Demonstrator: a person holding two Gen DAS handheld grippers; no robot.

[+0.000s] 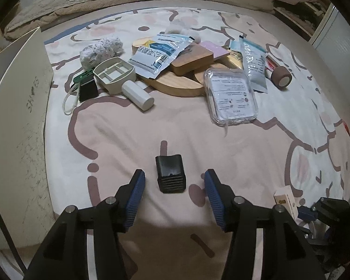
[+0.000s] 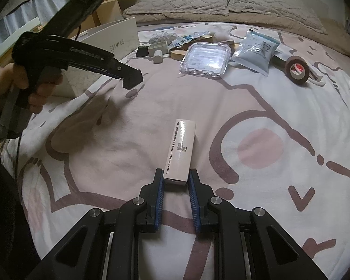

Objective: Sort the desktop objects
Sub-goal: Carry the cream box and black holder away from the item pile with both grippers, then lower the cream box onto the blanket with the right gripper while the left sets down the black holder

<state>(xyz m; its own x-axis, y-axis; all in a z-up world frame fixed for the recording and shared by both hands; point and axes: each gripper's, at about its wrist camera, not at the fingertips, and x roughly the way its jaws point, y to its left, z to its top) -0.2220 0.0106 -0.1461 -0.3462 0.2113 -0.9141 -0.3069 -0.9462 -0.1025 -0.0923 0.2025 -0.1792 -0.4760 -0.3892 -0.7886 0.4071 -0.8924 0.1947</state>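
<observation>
While most of the clutter is still lying heaped well ahead of both tools, the sorting is looking barely begun. The left hand-held gripper (image 1: 174, 187) is standing spread, its pads clear of the small black ribbed block (image 1: 171, 173) lying on the bed sheet (image 1: 128, 135) between them. The right hand-held gripper (image 2: 175, 182) is pinching the near end of a slim white carton (image 2: 180, 150) resting on the sheet. Far ahead, the clear plastic case (image 1: 231, 95), foil pouches (image 1: 159, 53), wooden boards (image 1: 175, 85) and tape roll (image 1: 281, 76) are waiting unsorted, I judge.
</observation>
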